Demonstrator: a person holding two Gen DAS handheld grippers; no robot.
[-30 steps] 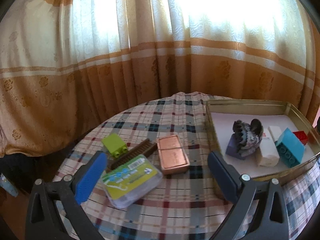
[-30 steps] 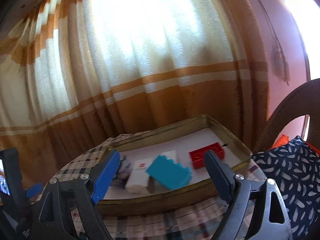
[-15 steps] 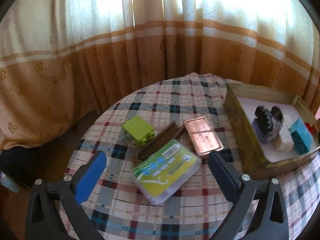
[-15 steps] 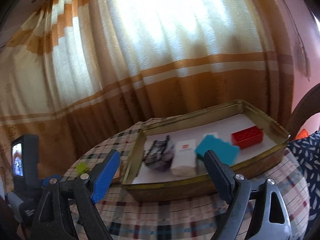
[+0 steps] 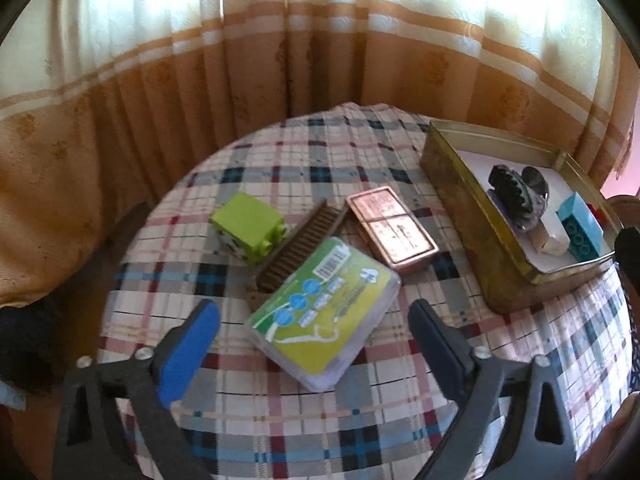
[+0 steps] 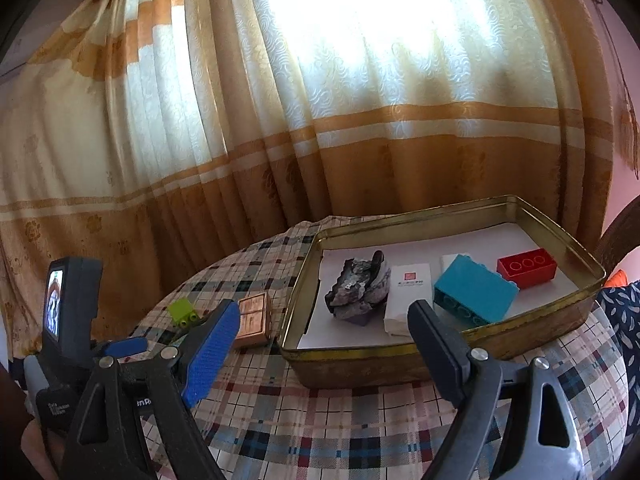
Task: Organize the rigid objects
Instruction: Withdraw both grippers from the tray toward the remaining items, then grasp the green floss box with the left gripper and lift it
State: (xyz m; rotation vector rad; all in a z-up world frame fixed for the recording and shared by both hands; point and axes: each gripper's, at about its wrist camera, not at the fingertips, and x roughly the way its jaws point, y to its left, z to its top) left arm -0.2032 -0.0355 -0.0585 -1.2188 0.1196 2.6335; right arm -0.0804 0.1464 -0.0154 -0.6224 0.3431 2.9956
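While both grippers, left gripper (image 5: 314,344) and right gripper (image 6: 324,342), gape empty | plaid tablecloth (image 5: 320,160): one green brick (image 5: 248,227), one ridged brown comb (image 5: 302,245), one copper tin (image 5: 390,229), one clear plastic case (image 5: 326,314) | brass tray (image 6: 400,364): one teal brick (image 6: 474,294), one red brick (image 6: 527,267), one white box (image 6: 410,298), one jagged rock (image 6: 358,292).

The table (image 5: 312,408) (plaid cloth) bears a green brick (image 5: 248,227), comb (image 5: 298,246), copper case (image 5: 390,229), floss box (image 5: 326,312) and tin (image 5: 472,232).

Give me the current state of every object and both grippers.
left gripper: open, empty
right gripper: open, empty
floss box: on table, flat
copper case: on table, shut
comb: on table
green brick: on table
tin: open, lidless
hair clip: in tin
white box: in tin
teal brick: in tin
red brick: in tin
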